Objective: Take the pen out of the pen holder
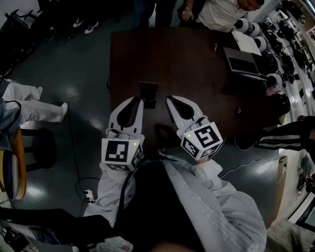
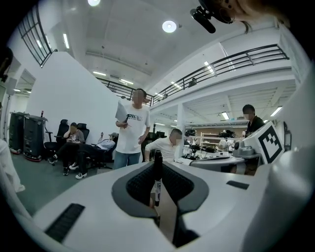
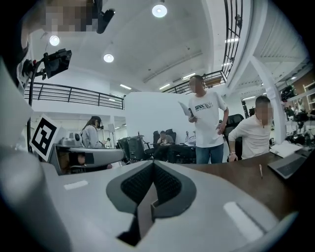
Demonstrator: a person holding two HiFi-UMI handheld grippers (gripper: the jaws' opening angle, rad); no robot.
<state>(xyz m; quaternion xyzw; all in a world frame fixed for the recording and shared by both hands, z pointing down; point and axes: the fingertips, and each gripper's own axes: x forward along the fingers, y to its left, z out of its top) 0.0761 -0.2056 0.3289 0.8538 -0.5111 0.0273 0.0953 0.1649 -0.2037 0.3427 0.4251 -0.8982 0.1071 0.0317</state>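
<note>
Two hand-held grippers are reaching side by side over the near edge of a dark brown table (image 1: 187,54), both pointing away from the person. The left hand-held gripper (image 1: 138,102) is gripping the pen (image 2: 157,178). In the left gripper view its dark ribbed pads (image 2: 140,184) are pressing on the black barrel from both sides, the pen is standing upright between them, and its top is poking above the jaw tips. The pen's lower end is showing in the gap between the pads.

From the head view, the pen holder (image 1: 148,93), a small dark box, is sitting on the table just beyond the left gripper's tip, between the two grippers' lines of reach. The pen itself is too small to make out there.

The right hand-held gripper (image 3: 153,166) is holding nothing; its jaws are meeting, pad against pad, over bare tabletop.

An open laptop (image 1: 241,61) is lying toward the far right of the table. One person in a white shirt (image 1: 221,15) is leaning at the table's far edge, and another in a white T-shirt (image 2: 132,133) is standing beyond it.
</note>
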